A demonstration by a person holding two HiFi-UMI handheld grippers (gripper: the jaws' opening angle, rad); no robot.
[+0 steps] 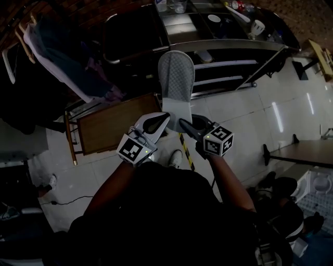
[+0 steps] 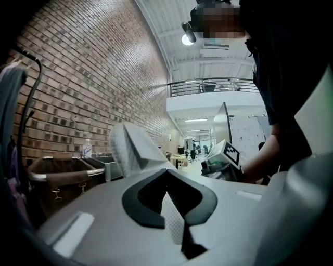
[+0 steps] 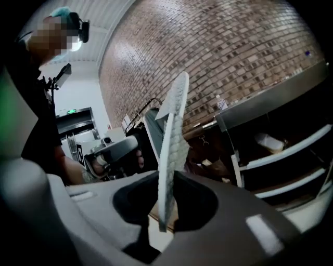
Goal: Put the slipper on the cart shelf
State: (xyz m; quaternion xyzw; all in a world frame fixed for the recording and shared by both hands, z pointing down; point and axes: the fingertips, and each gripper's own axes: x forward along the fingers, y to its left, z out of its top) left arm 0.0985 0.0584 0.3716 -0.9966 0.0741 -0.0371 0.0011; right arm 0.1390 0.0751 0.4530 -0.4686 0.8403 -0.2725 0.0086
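A pale grey quilted slipper (image 1: 176,83) is held out in front of me, sole up, toe pointing towards the steel cart (image 1: 229,45). Both grippers grip its near end. My left gripper (image 1: 164,118) is shut on the slipper's left rear edge, and the slipper (image 2: 133,148) rises from between its jaws in the left gripper view. My right gripper (image 1: 183,123) is shut on the right rear edge. In the right gripper view the slipper (image 3: 173,140) stands edge-on between the jaws. The cart's open shelves (image 3: 283,156) lie just beyond the toe.
The cart top carries bottles and cups (image 1: 177,5). A white container (image 3: 270,141) sits on a cart shelf. A wooden table (image 1: 112,127) stands at the lower left, a clothes rack with garments (image 1: 57,57) at the far left, and another table (image 1: 307,153) at the right.
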